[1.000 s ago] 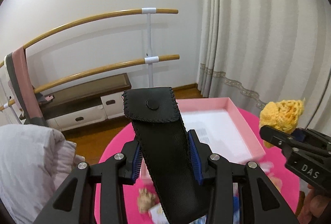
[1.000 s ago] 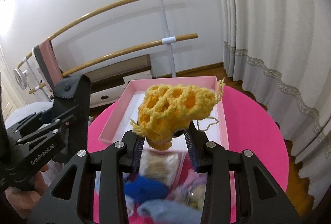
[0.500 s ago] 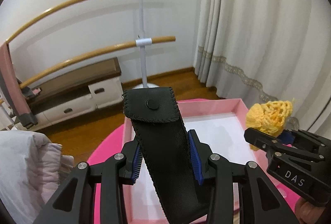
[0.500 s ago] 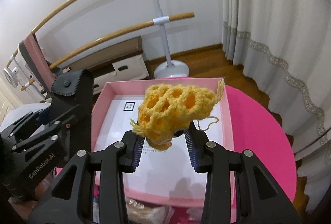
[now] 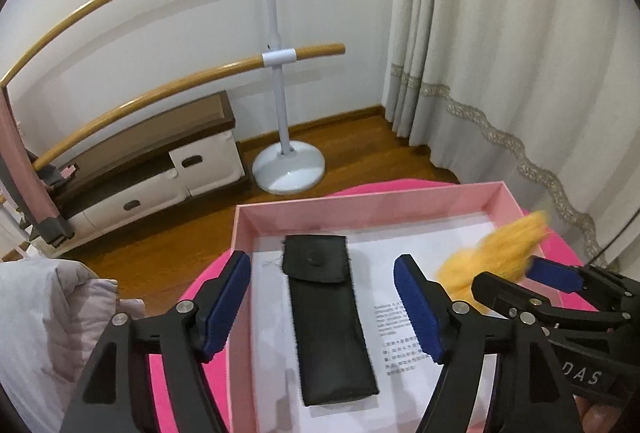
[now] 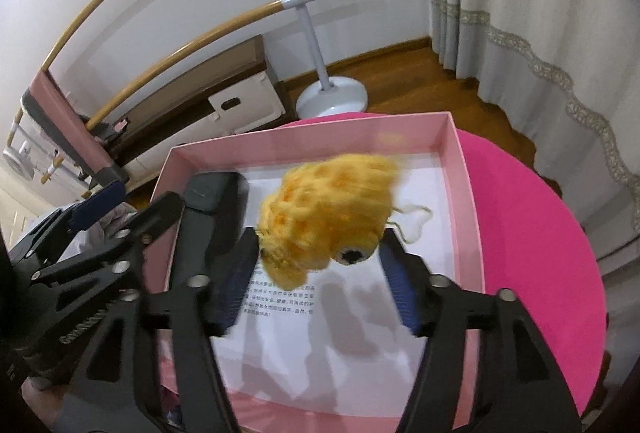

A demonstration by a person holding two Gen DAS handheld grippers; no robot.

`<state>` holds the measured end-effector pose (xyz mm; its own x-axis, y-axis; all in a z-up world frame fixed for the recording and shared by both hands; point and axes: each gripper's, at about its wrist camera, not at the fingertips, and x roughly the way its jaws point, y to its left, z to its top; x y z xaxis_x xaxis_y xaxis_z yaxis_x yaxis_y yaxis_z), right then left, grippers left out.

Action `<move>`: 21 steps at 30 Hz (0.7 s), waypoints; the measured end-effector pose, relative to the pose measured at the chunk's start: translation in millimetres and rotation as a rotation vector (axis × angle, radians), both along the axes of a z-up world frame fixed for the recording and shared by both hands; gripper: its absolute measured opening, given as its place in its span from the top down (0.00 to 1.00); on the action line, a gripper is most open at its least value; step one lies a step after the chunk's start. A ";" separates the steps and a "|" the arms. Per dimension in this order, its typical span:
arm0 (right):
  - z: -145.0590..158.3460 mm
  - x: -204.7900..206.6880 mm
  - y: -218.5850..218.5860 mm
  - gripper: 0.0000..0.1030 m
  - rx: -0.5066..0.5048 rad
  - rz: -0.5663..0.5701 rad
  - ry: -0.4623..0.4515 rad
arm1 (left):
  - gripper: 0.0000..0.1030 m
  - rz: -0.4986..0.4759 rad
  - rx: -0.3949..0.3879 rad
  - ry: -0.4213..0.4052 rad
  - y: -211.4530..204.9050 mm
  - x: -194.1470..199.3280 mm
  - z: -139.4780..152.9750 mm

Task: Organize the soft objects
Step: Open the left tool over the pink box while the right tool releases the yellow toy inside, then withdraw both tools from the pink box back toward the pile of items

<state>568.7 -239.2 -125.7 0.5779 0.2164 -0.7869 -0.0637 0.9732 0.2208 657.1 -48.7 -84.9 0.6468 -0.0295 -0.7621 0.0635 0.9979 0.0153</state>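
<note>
A black leather pouch [image 5: 328,321] lies flat in the left half of the pink box [image 5: 360,205], on its white printed liner. My left gripper [image 5: 320,261] hovers over it, jaws opening, pads clear of the pouch on both sides. A yellow crocheted toy [image 6: 332,209], blurred by motion, is loose between the opening jaws of my right gripper [image 6: 318,239] above the box's [image 6: 312,137] middle; neither pad presses on it. The left wrist view shows the toy [image 5: 496,253] at the right gripper [image 5: 508,273]. The right wrist view shows the pouch [image 6: 212,209] beside the left gripper [image 6: 144,193].
The box sits on a round hot-pink table [image 6: 540,233]. Beyond it stand a barre stand with a white base [image 5: 288,169], a low drawer cabinet [image 5: 160,169] and a curtain [image 5: 500,73]. A pale quilted cloth [image 5: 40,313] lies at the left.
Both grippers moved forward over the box and tipped down. The left let go of the black pouch, which now lies in the box. The right let go of the yellow toy, which is dropping.
</note>
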 end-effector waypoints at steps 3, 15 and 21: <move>1.5 -3.7 -5.2 0.00 0.011 -0.019 -0.012 | 0.17 0.026 -0.016 -0.026 5.8 -5.0 4.1; 49.6 -66.8 3.1 0.00 0.005 -0.055 -0.146 | 0.00 0.054 0.050 -0.182 -1.0 -48.8 49.3; 77.5 -126.3 13.6 0.00 -0.009 -0.070 -0.250 | 0.00 0.054 0.025 -0.227 -0.4 -98.9 59.8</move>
